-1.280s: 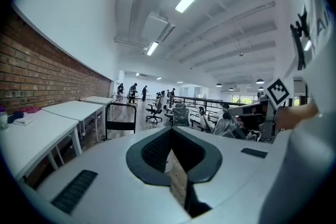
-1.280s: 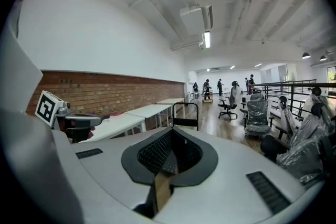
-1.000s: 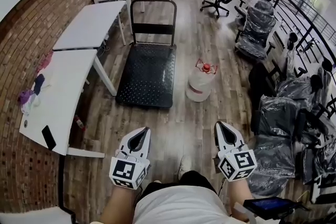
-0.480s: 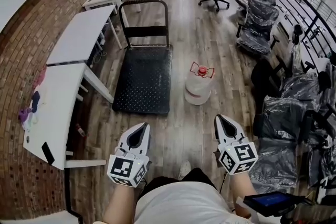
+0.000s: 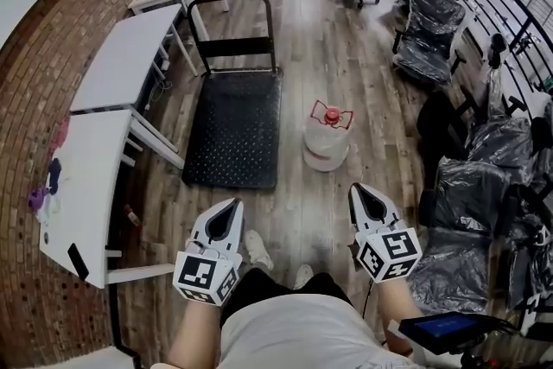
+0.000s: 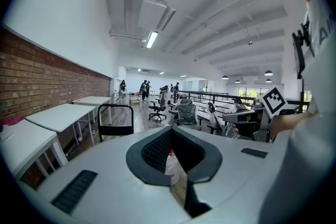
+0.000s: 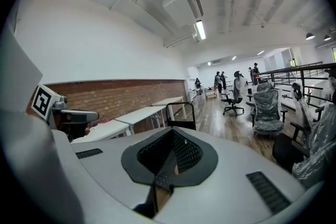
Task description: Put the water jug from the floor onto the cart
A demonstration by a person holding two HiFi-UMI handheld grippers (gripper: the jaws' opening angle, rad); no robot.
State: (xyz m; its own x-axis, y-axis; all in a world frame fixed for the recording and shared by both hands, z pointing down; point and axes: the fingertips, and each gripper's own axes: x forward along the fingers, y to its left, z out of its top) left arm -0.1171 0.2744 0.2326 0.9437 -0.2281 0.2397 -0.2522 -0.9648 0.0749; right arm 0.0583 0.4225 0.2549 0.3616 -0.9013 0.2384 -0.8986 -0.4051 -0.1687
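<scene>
The water jug (image 5: 327, 140), clear with a red cap, stands upright on the wooden floor just right of the cart (image 5: 233, 125). The cart is a black flat platform with an upright handle at its far end. My left gripper (image 5: 231, 206) and right gripper (image 5: 358, 190) are held side by side, short of the jug, both shut and empty. In the left gripper view, part of the jug (image 6: 172, 162) shows through the window of the left gripper (image 6: 170, 128), with the cart handle (image 6: 115, 120) to its left. In the right gripper view, the cart handle (image 7: 180, 115) stands beyond the right gripper (image 7: 172, 130).
White tables (image 5: 121, 65) line the brick wall on the left. Office chairs (image 5: 432, 56), some wrapped in plastic, crowd the right side by a railing. A tablet (image 5: 441, 328) sits at my lower right. People stand far down the room.
Both grippers and my view have moved forward together, so the jug and cart lie nearer. One shoe now shows between the grippers. The jaws have not changed.
</scene>
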